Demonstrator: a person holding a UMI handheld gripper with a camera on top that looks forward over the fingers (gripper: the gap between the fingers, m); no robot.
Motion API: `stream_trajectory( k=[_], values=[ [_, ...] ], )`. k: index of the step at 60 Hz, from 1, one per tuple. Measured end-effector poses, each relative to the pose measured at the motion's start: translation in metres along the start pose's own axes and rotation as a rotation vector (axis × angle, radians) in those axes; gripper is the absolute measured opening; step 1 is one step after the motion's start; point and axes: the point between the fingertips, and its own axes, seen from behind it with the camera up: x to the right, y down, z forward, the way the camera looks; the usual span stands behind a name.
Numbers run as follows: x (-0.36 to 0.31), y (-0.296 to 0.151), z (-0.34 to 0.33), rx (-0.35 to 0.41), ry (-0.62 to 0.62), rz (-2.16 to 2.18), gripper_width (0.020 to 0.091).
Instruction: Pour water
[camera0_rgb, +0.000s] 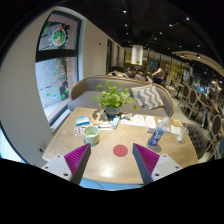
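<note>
Jaws open, empty; I see upright water bottle (157, 133) at two o'clock, cup (91, 133) at eleven.

Gripper (112, 160) level — jaws apart, empty.

Plant (113, 97) mid-table (110, 165); cup (91, 133) left, bottle (158, 133) right.

No text, label, brand or number can be read anywhere: the wall poster (57, 38) bears a round emblem, but its lettering is too small to make out.
</note>
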Motion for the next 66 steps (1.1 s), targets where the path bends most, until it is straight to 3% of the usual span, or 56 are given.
stream_trajectory(
  k=[7,31,42,54,57,66],
  values=[
    [0.017,0.010,0.004,-0.012,0.012,0.029,0.0860],
    [0.202,0.083,0.132,-0.030,0.061,0.124,0.0858],
    [0.270,0.086,0.215,0.013,0.073,0.162,0.0861],
    [0.286,0.072,0.290,0.057,0.030,0.169,0.0847],
    [0.283,0.070,0.303,0.063,0.016,0.174,0.0819],
    [0.278,0.065,0.329,0.081,0.013,0.153,0.0642]
  ],
)
